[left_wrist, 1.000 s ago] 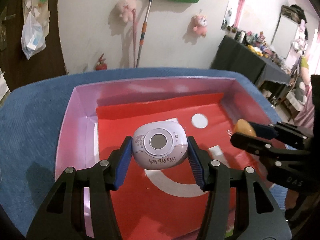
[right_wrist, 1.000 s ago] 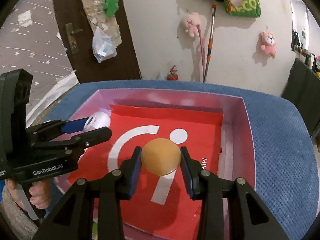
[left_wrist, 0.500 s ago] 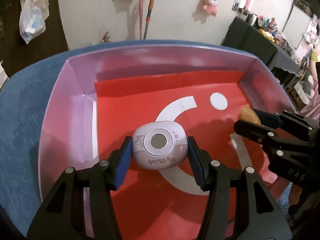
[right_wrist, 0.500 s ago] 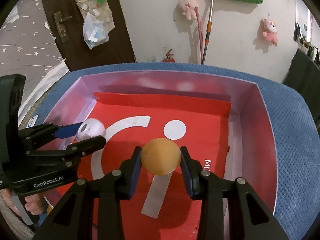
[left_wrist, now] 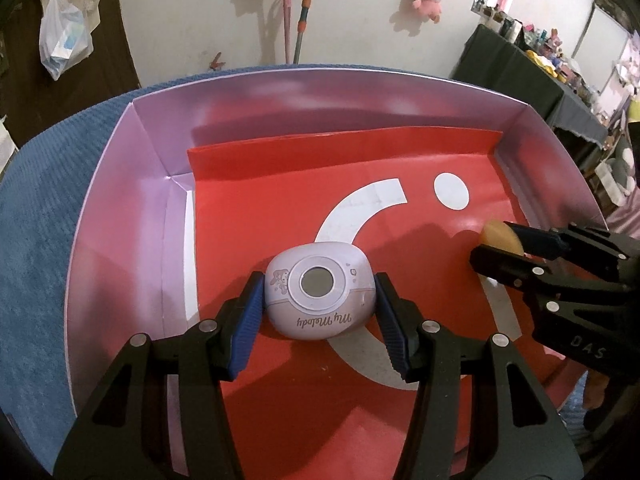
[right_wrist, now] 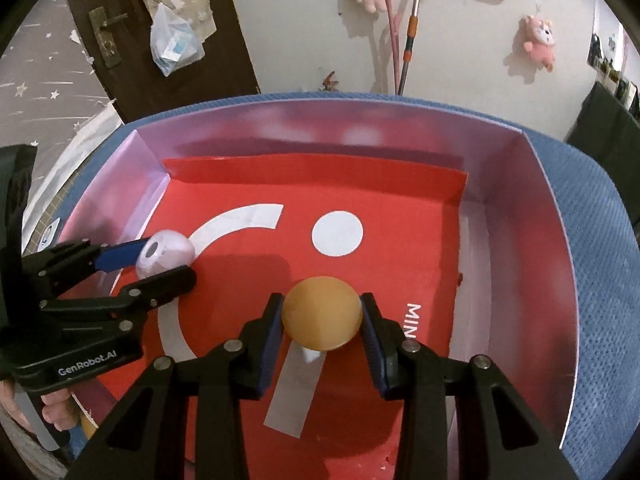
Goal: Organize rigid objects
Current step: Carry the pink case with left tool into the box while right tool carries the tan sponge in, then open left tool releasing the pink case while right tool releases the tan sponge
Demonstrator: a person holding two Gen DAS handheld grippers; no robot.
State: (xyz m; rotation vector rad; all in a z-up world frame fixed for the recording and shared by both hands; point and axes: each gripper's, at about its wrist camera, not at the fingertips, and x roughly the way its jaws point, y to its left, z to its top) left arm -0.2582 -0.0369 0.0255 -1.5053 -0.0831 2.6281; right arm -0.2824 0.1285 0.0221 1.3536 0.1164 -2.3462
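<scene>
Over the red-lined box (right_wrist: 552,248), each tool clamps one item (pink case (left_wrist: 320,290) left, orange ball (right_wrist: 322,313) right); loosening early could let the ball roll.

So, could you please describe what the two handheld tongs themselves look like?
Both are matte black plastic. The left tongs and right tongs have skeletal fingers with triangular cut-outs, round silver screw heads, and ribbed blue pads. White lettering reads "GenRobot.AI" on the side of the left one and, upside down, "DAS" on the right one. No cables or sleeves are visible.
</scene>
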